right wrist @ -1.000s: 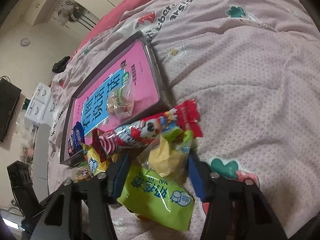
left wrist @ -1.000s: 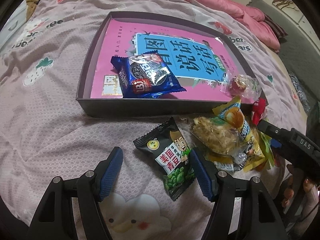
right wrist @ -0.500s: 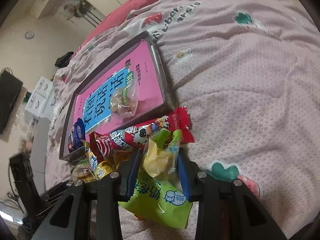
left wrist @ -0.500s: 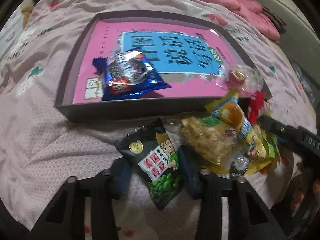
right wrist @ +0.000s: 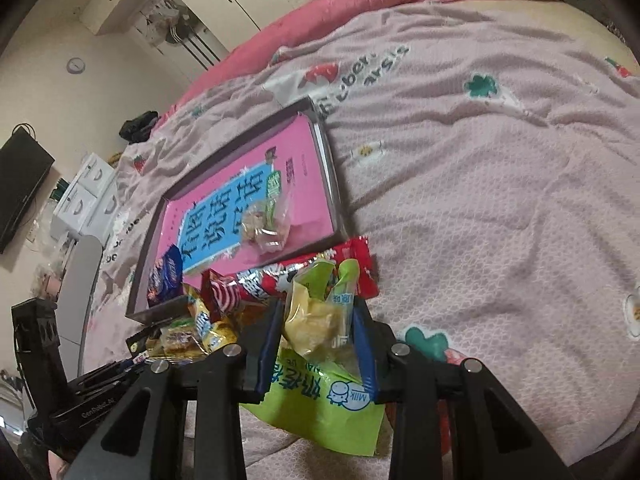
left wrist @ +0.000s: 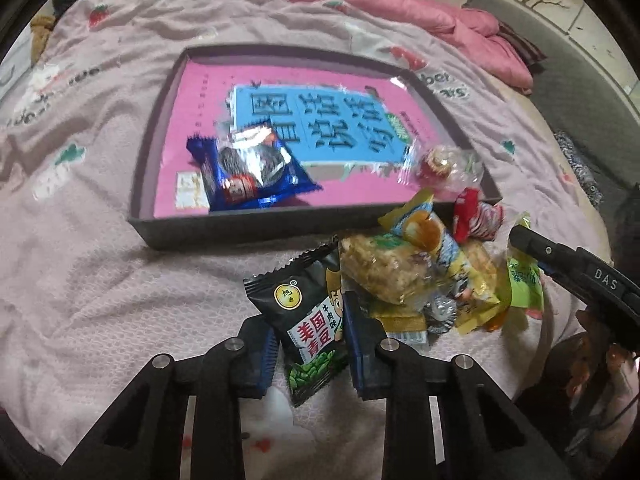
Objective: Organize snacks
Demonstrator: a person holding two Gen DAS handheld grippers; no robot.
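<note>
Left gripper [left wrist: 310, 344] pinches the black pea pack [left wrist: 308, 316] at bottom center; right gripper [right wrist: 318, 344] clamps the green bag [right wrist: 320, 320].

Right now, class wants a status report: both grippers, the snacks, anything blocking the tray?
Left gripper shut on black green-pea packet. Right gripper shut on green milk-snack bag. Tray holds two snacks; the pile crowds its near corner.

Left black plastic two-finger gripper [left wrist: 310, 350]: blue ribbed pads, silver round screws on angular struts. Right black plastic gripper [right wrist: 318, 344]: built alike; white "DAS" lettering is seen at 3 o'clock in the left view.
</note>
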